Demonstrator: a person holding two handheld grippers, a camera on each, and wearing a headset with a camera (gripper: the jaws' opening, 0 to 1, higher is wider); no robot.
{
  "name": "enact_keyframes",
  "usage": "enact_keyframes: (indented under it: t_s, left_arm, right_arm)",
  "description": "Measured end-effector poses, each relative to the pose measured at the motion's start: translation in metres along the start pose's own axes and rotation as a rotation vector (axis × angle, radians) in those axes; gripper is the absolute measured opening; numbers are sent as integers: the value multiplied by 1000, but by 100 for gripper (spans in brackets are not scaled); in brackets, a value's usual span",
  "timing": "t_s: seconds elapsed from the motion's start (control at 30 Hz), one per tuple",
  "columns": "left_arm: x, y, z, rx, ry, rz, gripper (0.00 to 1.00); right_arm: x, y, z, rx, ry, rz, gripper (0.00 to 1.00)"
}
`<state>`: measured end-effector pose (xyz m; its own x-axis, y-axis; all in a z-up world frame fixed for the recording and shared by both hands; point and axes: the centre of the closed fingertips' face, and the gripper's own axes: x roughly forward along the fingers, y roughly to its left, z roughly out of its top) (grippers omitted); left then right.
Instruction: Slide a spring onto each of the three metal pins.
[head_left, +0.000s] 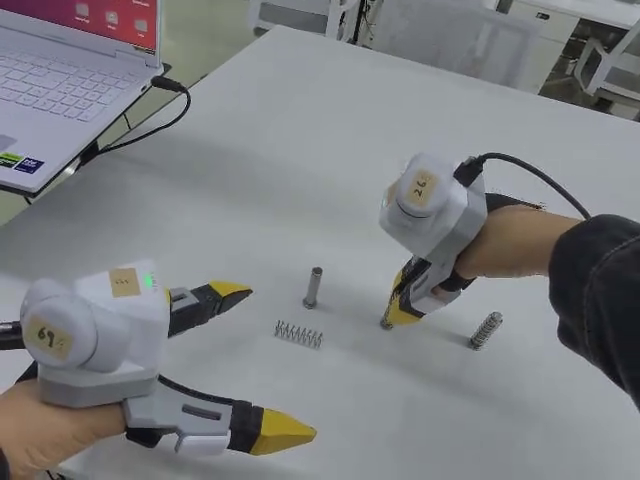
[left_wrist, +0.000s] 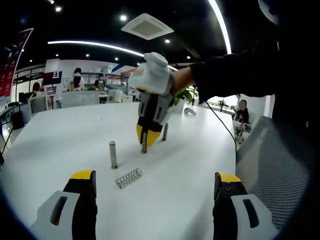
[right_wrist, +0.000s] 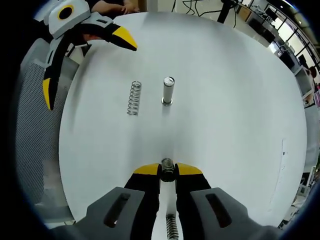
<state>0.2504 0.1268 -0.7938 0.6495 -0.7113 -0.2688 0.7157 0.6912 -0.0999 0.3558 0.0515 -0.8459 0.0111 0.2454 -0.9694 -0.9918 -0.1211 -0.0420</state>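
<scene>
A bare metal pin (head_left: 313, 287) (left_wrist: 113, 154) (right_wrist: 168, 90) stands upright mid-table. A loose spring (head_left: 298, 334) (left_wrist: 129, 178) (right_wrist: 133, 97) lies beside it. My right gripper (head_left: 398, 314) (left_wrist: 148, 135) (right_wrist: 167, 172) points down, shut on an upright spring (head_left: 387, 320) (left_wrist: 144, 144) (right_wrist: 167, 167) whose lower end touches the table; whether a pin is inside it I cannot tell. Further right is another pin with a spring on it (head_left: 486, 330) (left_wrist: 164, 132). My left gripper (head_left: 262, 362) (left_wrist: 155, 187) (right_wrist: 85, 55) hovers open, holding nothing, facing the loose spring.
A white laptop (head_left: 60, 80) with a black cable (head_left: 150, 125) sits at the table's far left corner. The white table (head_left: 330, 130) stretches away behind the pins. Chairs and desks stand beyond its far edge.
</scene>
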Motion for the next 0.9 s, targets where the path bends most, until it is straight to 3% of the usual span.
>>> enact_keyframes:
  t_s: [0.5, 0.9]
  left_arm:
    - [0, 1, 0, -2, 2, 2, 94]
    - [0, -1, 1, 5, 8, -4, 94]
  right_arm:
    - [1, -1, 0, 19, -12, 0, 14]
    - [-7, -1, -11, 53, -25, -18, 16]
